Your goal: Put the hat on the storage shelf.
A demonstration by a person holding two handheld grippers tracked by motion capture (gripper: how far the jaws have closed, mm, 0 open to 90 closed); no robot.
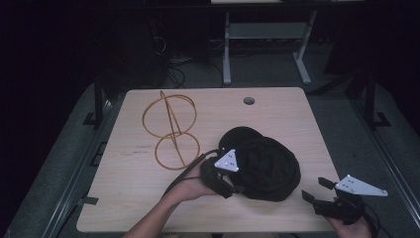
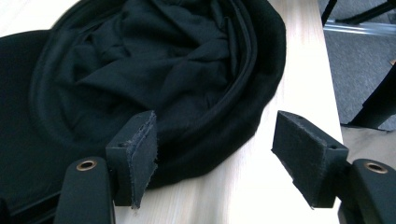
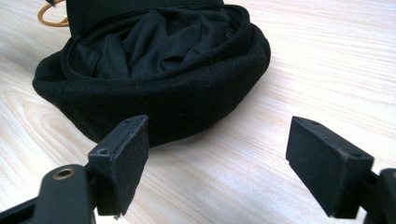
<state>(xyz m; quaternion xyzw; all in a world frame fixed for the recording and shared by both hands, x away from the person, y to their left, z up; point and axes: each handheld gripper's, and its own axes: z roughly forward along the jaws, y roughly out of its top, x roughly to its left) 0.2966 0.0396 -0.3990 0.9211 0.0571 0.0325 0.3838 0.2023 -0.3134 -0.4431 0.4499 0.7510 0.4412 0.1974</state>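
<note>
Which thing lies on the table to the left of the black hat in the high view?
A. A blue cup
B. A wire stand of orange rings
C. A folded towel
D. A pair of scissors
B: a wire stand of orange rings lies on the wooden table, to the left of the black hat.

Orange wire frame (image 1: 171,131) (2 rings) on the table (image 1: 124,188).

The hat (image 1: 267,166) lay on the table (image 1: 297,114) right of centre, the wire rings (image 1: 171,131) sat to its left and farther back, the left gripper (image 1: 233,186) was at the hat's near-left edge, and the right gripper (image 1: 314,191) waited apart at the table's near-right corner.
</note>
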